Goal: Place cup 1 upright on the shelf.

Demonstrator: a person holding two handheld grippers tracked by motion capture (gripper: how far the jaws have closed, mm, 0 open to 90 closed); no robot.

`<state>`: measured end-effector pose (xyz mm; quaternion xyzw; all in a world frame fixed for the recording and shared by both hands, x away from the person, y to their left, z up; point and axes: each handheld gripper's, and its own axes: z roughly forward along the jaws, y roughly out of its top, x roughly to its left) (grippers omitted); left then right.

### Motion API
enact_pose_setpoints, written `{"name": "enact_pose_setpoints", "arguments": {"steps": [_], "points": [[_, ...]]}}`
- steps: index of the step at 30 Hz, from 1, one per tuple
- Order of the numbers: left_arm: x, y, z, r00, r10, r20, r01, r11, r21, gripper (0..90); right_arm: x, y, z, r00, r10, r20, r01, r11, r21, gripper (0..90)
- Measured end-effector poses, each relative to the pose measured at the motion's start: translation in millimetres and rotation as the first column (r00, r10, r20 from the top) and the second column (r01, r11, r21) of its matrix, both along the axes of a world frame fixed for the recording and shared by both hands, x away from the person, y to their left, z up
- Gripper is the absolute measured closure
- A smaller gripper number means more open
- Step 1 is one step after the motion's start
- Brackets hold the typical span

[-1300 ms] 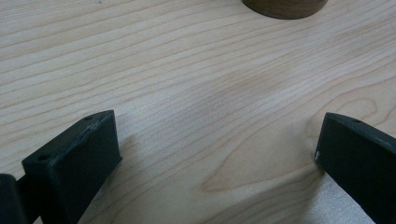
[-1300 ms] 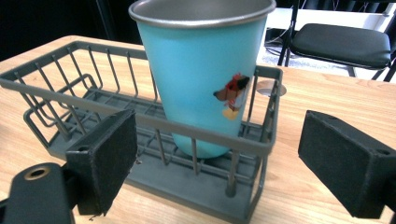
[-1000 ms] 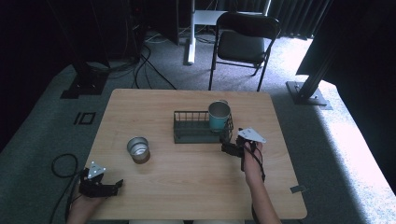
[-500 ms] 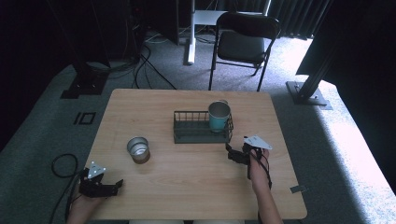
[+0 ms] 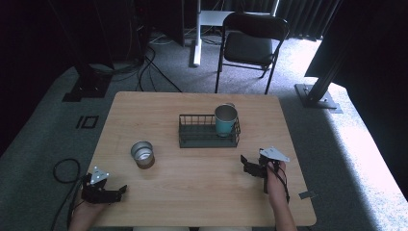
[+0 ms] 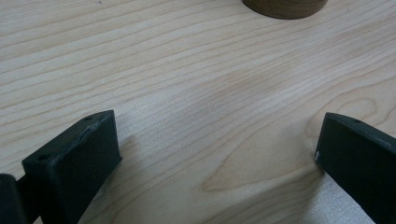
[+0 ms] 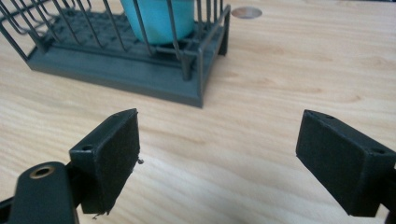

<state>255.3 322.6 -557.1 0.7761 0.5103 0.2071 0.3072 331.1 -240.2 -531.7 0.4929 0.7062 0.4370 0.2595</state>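
Observation:
A teal cup stands upright in the right end of a dark wire rack at the table's middle; the right gripper view has the cup behind the rack's bars. A metal cup with a brown base stands on the table left of the rack; its base edges the top of the left gripper view. My right gripper rests open on the table below the rack's right corner, nothing between its jaws. My left gripper lies open near the front left corner, empty.
The wooden table has bare room between the grippers. A small round hole sits in the tabletop beyond the rack. A black folding chair stands behind the table, with cables and stands on the carpet.
My right gripper has drawn back from the rack toward the front of the table, away from the teal cup. The left gripper has stayed put.

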Motion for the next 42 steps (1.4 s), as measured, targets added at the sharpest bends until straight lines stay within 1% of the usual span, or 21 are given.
{"name": "enact_pose_setpoints", "arguments": {"steps": [4,11,14,17,24,29,32,33,34,37,40,42], "points": [[0.0,0.0,0.0,1.0,0.0,0.0,0.0,1.0,0.0,0.4,-5.3,-7.1,-4.8,0.9999,-0.002,-0.017,0.002,1.0,0.004,13.2],[0.0,0.0,0.0,1.0,0.0,0.0,0.0,1.0,0.0,0.4,-15.4,-18.1,-11.0,0.9985,0.016,-0.052,-0.016,0.9999,0.003,13.2],[0.0,0.0,0.0,1.0,0.0,0.0,0.0,1.0,0.0,0.4,-19.7,-22.7,-11.2,0.998,0.026,-0.058,-0.027,0.9996,-0.004,13.2],[0.0,0.0,0.0,1.0,0.0,0.0,0.0,1.0,0.0,0.4,-24.0,-26.7,-12.1,0.9978,0.026,-0.061,-0.028,0.9993,-0.023,13.2],[0.0,0.0,0.0,1.0,0.0,0.0,0.0,1.0,0.0,0.4,-31.4,-33.8,-15.3,0.9946,0.038,-0.097,-0.042,0.9987,-0.03,13.2],[0.0,0.0,0.0,1.0,0.0,0.0,0.0,1.0,0.0,0.4,-35.5,-38.7,-16.6,0.9919,0.055,-0.114,-0.062,0.9964,-0.057,13.2],[0.0,0.0,0.0,1.0,0.0,0.0,0.0,1.0,0.0,0.4,-37.2,-41.8,-18.8,0.9899,0.055,-0.131,-0.065,0.9952,-0.073,13.2],[0.0,0.1,0.0,1.0,0.0,0.0,0.0,1.0,0.0,0.4,-38.3,-43.3,-20.1,0.9873,0.067,-0.144,-0.08,0.993,-0.087,13.2],[0.0,0.1,0.1,1.0,0.0,0.0,0.0,1.0,0.0,0.4,-38.7,-43.6,-20.6,0.9867,0.069,-0.147,-0.083,0.9925,-0.09,13.2],[0.1,0.1,0.0,1.0,0.0,0.0,0.0,1.0,0.0,0.4,-41.8,-46.8,-23.8,0.9829,0.075,-0.168,-0.096,0.9881,-0.12,13.1],[0.1,0.1,0.0,1.0,0.0,0.0,0.0,1.0,0.0,0.3,-44.3,-49.9,-25.7,0.9785,0.083,-0.189,-0.109,0.9848,-0.135,13.2],[0.2,0.1,0.1,1.0,0.0,0.0,0.0,1.0,-0.001,0.3,-45.7,-51.4,-25.7,0.9792,0.08,-0.187,-0.108,0.9836,-0.145,13.1]]}}
